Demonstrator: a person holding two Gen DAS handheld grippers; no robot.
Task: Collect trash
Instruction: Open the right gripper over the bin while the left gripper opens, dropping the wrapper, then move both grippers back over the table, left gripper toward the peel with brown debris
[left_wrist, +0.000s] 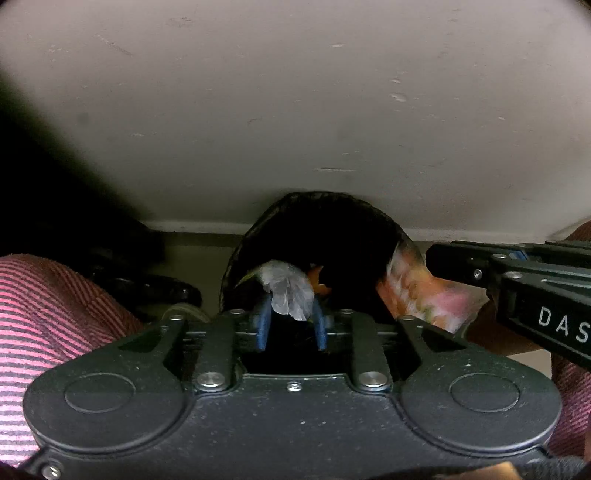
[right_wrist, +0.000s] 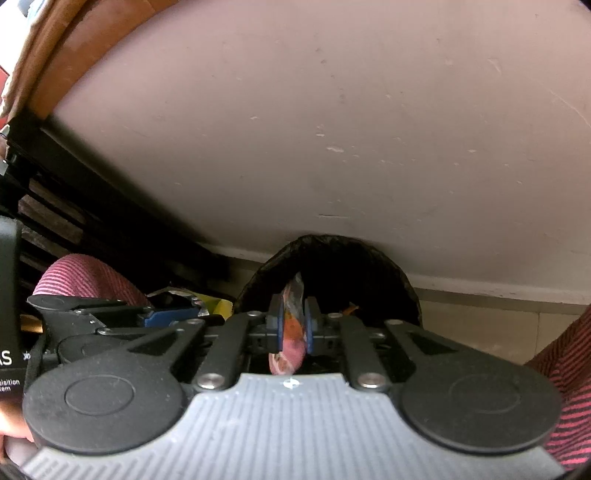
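Observation:
A black-lined trash bin (left_wrist: 325, 206) (right_wrist: 369, 254) stands against the wall, right below both grippers. My left gripper (left_wrist: 291, 314) points down into its mouth, its blue pads (left_wrist: 263, 321) against a crumpled grey-silver wrapper (left_wrist: 288, 291). My right gripper (right_wrist: 294, 321) is shut on a pink and orange printed wrapper (right_wrist: 291, 332) that sticks up over the bin. In the left wrist view that wrapper (left_wrist: 424, 295) hangs from the right gripper (left_wrist: 439, 264) at the bin's right rim. An orange scrap (right_wrist: 351, 308) lies inside the bin.
A pale scuffed wall (left_wrist: 295, 92) with a white skirting (right_wrist: 498, 288) runs behind the bin, on a tiled floor (right_wrist: 480, 332). A person's pink-and-black striped legs (left_wrist: 44, 314) (right_wrist: 569, 387) flank the grippers. Dark slatted furniture (right_wrist: 55, 206) and a cardboard box (right_wrist: 66, 44) stand at the left.

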